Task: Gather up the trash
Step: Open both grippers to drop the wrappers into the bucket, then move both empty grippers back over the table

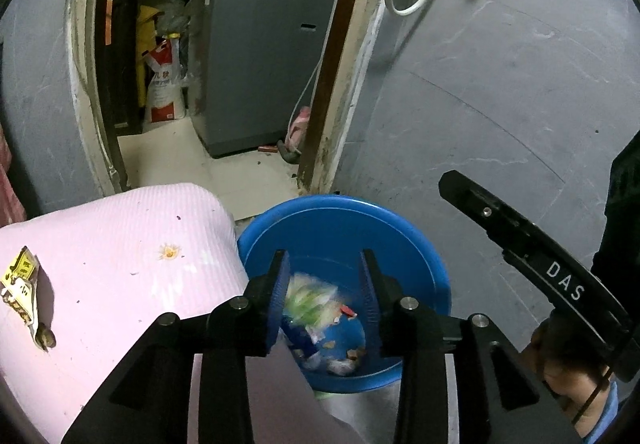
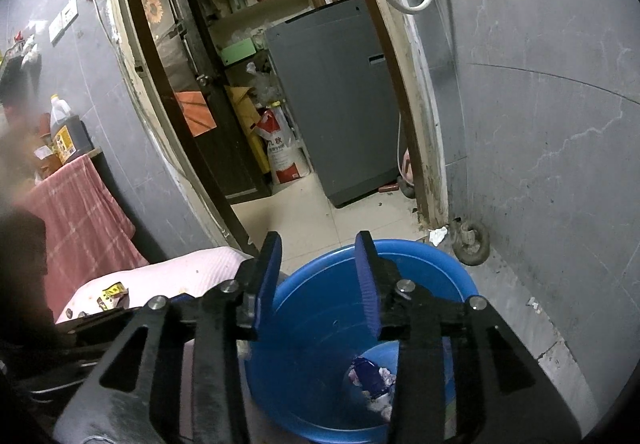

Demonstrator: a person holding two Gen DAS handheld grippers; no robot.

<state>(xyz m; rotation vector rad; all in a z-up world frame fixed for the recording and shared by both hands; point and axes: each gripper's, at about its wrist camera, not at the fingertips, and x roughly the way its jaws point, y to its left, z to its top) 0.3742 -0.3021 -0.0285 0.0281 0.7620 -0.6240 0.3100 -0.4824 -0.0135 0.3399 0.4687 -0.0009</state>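
A blue plastic basin [image 1: 340, 204] stands on the floor beside a pink mat [image 1: 120, 236]. My left gripper [image 1: 324, 264] hangs open over the basin. A blurred green-and-white wrapper [image 1: 312, 300] shows between its blue pads, close to the left one and free of the right one. Wrappers and scraps [image 1: 340, 360] lie in the basin's bottom. My right gripper [image 2: 319, 244] is open above the basin [image 2: 440, 256] with nothing between its fingers. A yellow wrapper [image 1: 22, 276] and a brown bit [image 1: 44, 340] lie on the mat.
Behind the basin a doorway opens onto a grey washing machine [image 1: 264, 52] and a red-and-white sack [image 1: 164, 84]. Crumpled white paper [image 2: 438, 234] and a round grey object [image 2: 470, 244] lie by the door frame. A pink towel [image 2: 80, 212] hangs at the left.
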